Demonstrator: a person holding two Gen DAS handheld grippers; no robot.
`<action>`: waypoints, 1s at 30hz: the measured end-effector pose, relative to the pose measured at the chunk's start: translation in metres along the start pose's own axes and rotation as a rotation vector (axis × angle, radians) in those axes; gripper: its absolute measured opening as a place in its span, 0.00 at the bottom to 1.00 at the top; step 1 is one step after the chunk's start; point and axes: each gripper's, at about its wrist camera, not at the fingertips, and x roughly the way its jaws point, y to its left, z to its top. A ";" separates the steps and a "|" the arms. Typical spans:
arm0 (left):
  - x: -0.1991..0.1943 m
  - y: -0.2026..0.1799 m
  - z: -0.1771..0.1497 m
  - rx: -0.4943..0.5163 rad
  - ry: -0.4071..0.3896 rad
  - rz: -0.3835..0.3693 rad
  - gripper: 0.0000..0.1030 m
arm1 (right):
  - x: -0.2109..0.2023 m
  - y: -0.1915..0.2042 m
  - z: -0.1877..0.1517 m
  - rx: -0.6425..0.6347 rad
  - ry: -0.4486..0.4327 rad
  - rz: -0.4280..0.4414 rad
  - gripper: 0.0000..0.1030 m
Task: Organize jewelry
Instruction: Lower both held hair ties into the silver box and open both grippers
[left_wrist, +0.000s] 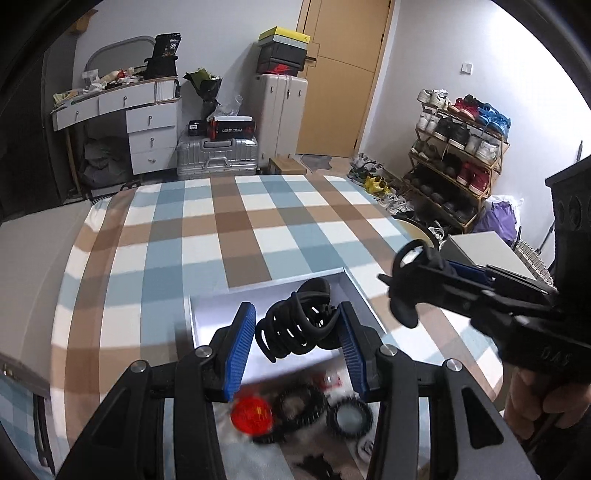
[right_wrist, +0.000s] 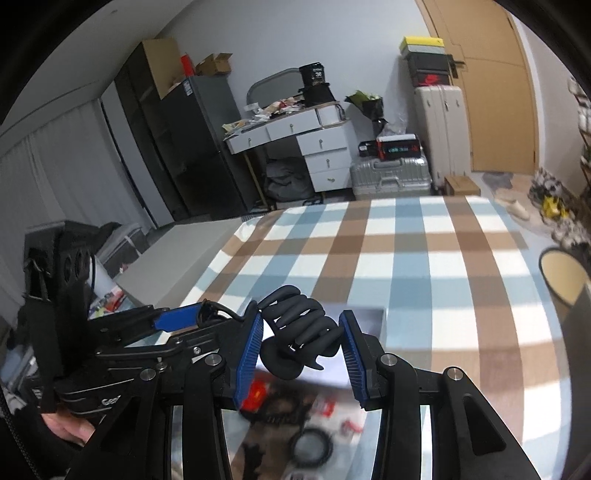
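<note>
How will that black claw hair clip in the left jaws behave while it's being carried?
The black claw clip looks rigid plastic, so it probably won't flop. Its open, curved teeth suggest it is light. Only its rounded sides meet the left gripper's ribbed pads, so it might pivot.

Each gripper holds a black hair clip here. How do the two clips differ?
Teeth: the left clip has thin, looped teeth; the right clip has thick, rounded ones.
Pose: the left clip's handle end points up and away from its camera; the right clip's handle end points down toward its camera.
Shared: both are matte black claw clips, each clamped between blue pads, in the left gripper and the right gripper.
</note>
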 end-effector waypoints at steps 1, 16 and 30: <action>0.003 0.001 0.003 0.009 -0.001 0.016 0.39 | 0.006 -0.002 0.005 0.006 0.009 -0.007 0.40; 0.053 0.029 -0.004 -0.027 0.105 0.020 0.39 | 0.085 -0.039 0.001 0.120 0.147 0.026 0.40; 0.066 0.038 -0.007 -0.072 0.148 0.001 0.39 | 0.109 -0.032 -0.013 0.110 0.216 0.021 0.40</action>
